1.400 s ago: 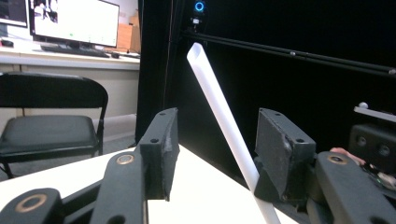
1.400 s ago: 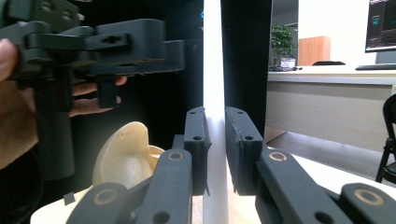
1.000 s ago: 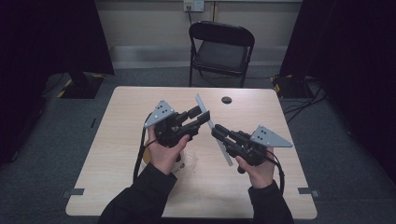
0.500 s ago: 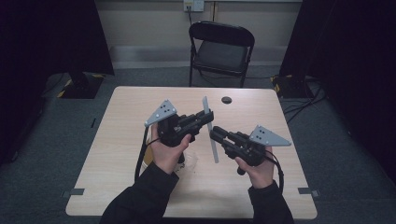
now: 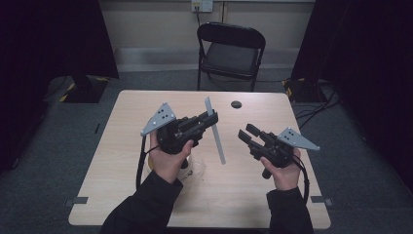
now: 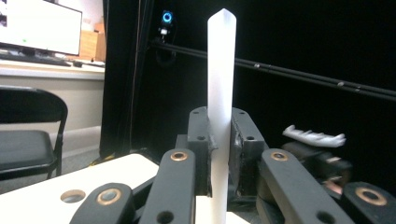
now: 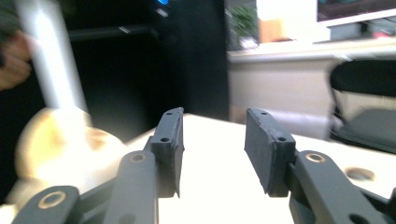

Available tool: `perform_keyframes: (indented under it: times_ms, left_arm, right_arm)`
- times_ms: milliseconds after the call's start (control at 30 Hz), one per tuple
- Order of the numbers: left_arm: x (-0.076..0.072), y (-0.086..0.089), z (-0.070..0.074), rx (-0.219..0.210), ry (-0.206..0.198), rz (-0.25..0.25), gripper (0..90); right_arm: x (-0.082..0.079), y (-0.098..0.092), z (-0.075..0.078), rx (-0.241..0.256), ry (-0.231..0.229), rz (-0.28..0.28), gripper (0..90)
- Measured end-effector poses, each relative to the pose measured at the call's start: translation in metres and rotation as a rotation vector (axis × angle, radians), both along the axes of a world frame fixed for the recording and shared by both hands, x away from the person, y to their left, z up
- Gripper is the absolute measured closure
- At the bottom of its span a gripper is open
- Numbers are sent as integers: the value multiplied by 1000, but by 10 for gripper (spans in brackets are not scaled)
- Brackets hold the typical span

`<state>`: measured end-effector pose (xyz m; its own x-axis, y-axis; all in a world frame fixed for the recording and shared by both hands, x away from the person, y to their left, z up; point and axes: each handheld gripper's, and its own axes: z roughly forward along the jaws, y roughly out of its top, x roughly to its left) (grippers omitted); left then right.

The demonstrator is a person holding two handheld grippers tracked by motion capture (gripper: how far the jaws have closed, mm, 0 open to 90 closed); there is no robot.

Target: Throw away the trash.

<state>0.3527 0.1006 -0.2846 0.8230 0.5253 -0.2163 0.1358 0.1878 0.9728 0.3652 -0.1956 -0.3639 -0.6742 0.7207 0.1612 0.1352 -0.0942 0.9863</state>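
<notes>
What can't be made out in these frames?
- Pale object on the table, high view: the left hand and left gripper cover most of it; in the right gripper view it is blurred.
- White strip, left gripper view: its lower end is cut by the bottom edge.
- Right gripper, left gripper view: mostly hidden behind the jaws.

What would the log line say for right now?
left gripper: shut on white strip | strip: upright in its jaws, off the table | right gripper: open, holds nothing | folding chair: behind the table
</notes>
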Motion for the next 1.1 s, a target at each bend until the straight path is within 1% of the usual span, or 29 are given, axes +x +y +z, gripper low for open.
perform_keyframes:
  times_ms: [33, 67, 100, 133, 167, 200, 233, 267, 300, 333, 400, 433, 467, 500, 533, 567, 600, 667, 700, 733, 767, 800, 833, 867, 933, 1000, 1033, 1067, 1100]
  left_arm:
    - [-2, 1, 2, -8, -6, 0, 807]
    - [-3, 3, 3, -10, -12, 1, 807]
    - [-5, 5, 6, -18, -27, 3, 807]
    - [-5, 5, 6, -18, -27, 3, 807]
    - [-9, 9, 10, -20, -43, 7, 806]
    - [-9, 9, 10, -20, -43, 7, 806]
    - [-11, 11, 12, -20, -54, 6, 806]
    - [-12, 14, 13, -18, -67, 10, 806]
    - [-14, 16, 15, -20, -75, 13, 807]
    - [-16, 19, 16, -25, -81, 14, 807]
    - [-20, 25, 19, -36, -95, 16, 807]
    - [-21, 27, 19, -38, -101, 18, 806]
    - [-23, 30, 21, -48, -108, 23, 807]
    - [-25, 33, 22, -56, -114, 25, 806]
    - [-26, 36, 24, -60, -118, 27, 806]
    - [-29, 42, 27, -72, -133, 29, 806]
    - [-29, 42, 27, -72, -133, 29, 806]
    - [-32, 47, 31, -84, -145, 35, 806]
    - [-34, 51, 33, -86, -154, 38, 807]
    - [-36, 53, 35, -93, -160, 42, 806]
    - [-38, 57, 36, -95, -166, 44, 806]
    - [-40, 60, 38, -96, -172, 48, 806]
    - [-42, 63, 39, -97, -177, 55, 806]
    - [-43, 67, 40, -98, -182, 60, 806]
    - [-47, 74, 42, -100, -190, 72, 806]
    - [-49, 83, 42, -103, -194, 86, 806]
    - [-51, 90, 42, -108, -198, 102, 806]
    - [-51, 90, 42, -108, -198, 102, 806]
    - [-52, 95, 42, -108, -199, 112, 806]
  right_arm:
    - [2, -2, -3, -14, 14, -18, 559]
    - [8, -8, -13, -40, 43, -60, 529]
    - [11, -11, -19, -51, 64, -84, 515]
    - [11, -11, -19, -51, 64, -84, 515]
    - [17, -17, -31, -77, 109, -133, 478]
    - [17, -17, -31, -77, 109, -133, 478]
    - [19, -19, -35, -85, 125, -151, 463]
    - [21, -22, -41, -102, 143, -170, 450]
    - [26, -27, -51, -138, 179, -206, 440]
    - [26, -27, -51, -138, 179, -206, 440]
    - [29, -32, -60, -166, 215, -231, 425]
    - [31, -34, -65, -188, 230, -245, 420]
    - [32, -36, -68, -192, 241, -255, 420]
    - [34, -40, -77, -197, 267, -269, 417]
    - [34, -40, -77, -197, 267, -269, 417]
    - [36, -42, -82, -225, 289, -280, 408]
    - [37, -43, -85, -242, 296, -289, 408]
    - [37, -44, -88, -238, 301, -295, 408]
    - [38, -45, -91, -236, 311, -295, 408]
    - [39, -46, -94, -245, 320, -299, 408]
    - [40, -48, -99, -268, 334, -310, 408]
    - [40, -49, -101, -274, 343, -311, 408]
    - [41, -49, -103, -300, 356, -314, 408]
    - [41, -49, -103, -300, 356, -314, 408]
    - [41, -50, -105, -343, 363, -327, 408]
    - [42, -49, -107, -364, 379, -323, 407]
    - [43, -49, -109, -387, 384, -319, 407]
    - [43, -48, -110, -395, 390, -319, 407]
    - [43, -48, -110, -395, 390, -319, 407]
